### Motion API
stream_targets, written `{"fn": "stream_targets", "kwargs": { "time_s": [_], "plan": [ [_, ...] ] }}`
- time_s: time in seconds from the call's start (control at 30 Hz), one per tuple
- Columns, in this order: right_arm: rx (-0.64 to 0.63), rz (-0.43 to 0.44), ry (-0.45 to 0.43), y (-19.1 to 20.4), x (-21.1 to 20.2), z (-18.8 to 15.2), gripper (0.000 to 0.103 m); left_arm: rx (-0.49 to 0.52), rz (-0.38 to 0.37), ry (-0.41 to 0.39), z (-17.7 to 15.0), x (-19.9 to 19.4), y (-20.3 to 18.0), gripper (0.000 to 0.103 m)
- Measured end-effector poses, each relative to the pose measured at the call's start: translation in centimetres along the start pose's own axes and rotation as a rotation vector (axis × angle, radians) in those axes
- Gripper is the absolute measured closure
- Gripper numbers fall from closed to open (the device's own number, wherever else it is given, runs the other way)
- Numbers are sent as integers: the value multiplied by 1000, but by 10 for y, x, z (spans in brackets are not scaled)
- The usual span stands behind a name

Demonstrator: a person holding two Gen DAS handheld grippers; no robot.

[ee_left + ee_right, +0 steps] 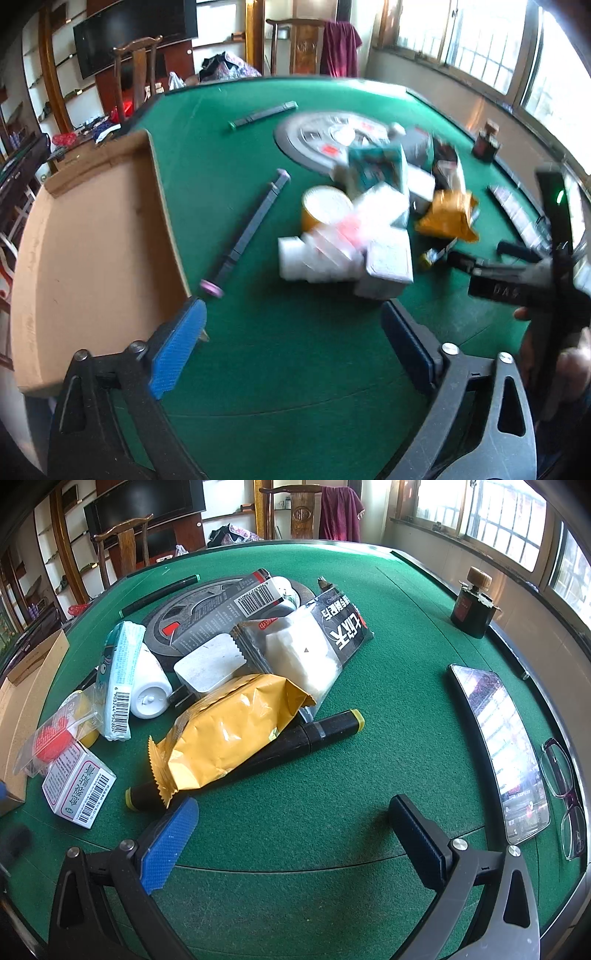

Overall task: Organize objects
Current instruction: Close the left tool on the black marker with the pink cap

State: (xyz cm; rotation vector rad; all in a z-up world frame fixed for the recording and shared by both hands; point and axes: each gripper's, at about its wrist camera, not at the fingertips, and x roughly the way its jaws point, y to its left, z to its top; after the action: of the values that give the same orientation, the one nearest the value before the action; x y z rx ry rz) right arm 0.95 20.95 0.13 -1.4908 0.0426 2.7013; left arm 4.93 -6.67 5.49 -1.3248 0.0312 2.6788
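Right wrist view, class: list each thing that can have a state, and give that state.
Yellow snack bag: torn open, lying on the marker.
Black marker: capped, lying flat.
Phone: screen lit.
Glasses: unfolded.
Dark bottle: upright, capped.
Left gripper: open, empty.
Right gripper: open, empty.

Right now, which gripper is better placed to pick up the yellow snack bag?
Right gripper, probably: the yellow snack bag lies just ahead of its open jaws. The left gripper, also open and empty, sits beside the cardboard box.
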Motion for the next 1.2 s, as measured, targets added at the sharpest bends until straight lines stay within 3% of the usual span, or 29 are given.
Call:
{"fn": "stream_targets", "kwargs": {
  "time_s": [0.03,0.1,0.2,0.33,0.4,0.5,0.83,1.03,1.2],
  "plan": [
    [0,0,0,0,0,0,0,1,21,-16,8,-5,5,24],
    [0,0,0,0,0,0,0,20,54,-23,28,-8,16,36],
    [-1,1,0,0,0,0,0,56,51,22,55,4,21,37],
    [-5,4,0,3,0,1,0,135,41,107,72,34,16,78],
    [-4,3,0,3,0,1,0,150,48,147,73,52,16,78],
    [-4,3,0,3,0,1,0,146,45,187,74,74,19,89],
    [-4,4,0,2,0,1,0,167,32,236,70,98,11,88],
    [-4,4,0,2,0,1,0,120,26,208,67,98,8,88],
    [-15,31,-3,5,-1,3,0,42,44,129,61,98,-1,89]
  ]
}}
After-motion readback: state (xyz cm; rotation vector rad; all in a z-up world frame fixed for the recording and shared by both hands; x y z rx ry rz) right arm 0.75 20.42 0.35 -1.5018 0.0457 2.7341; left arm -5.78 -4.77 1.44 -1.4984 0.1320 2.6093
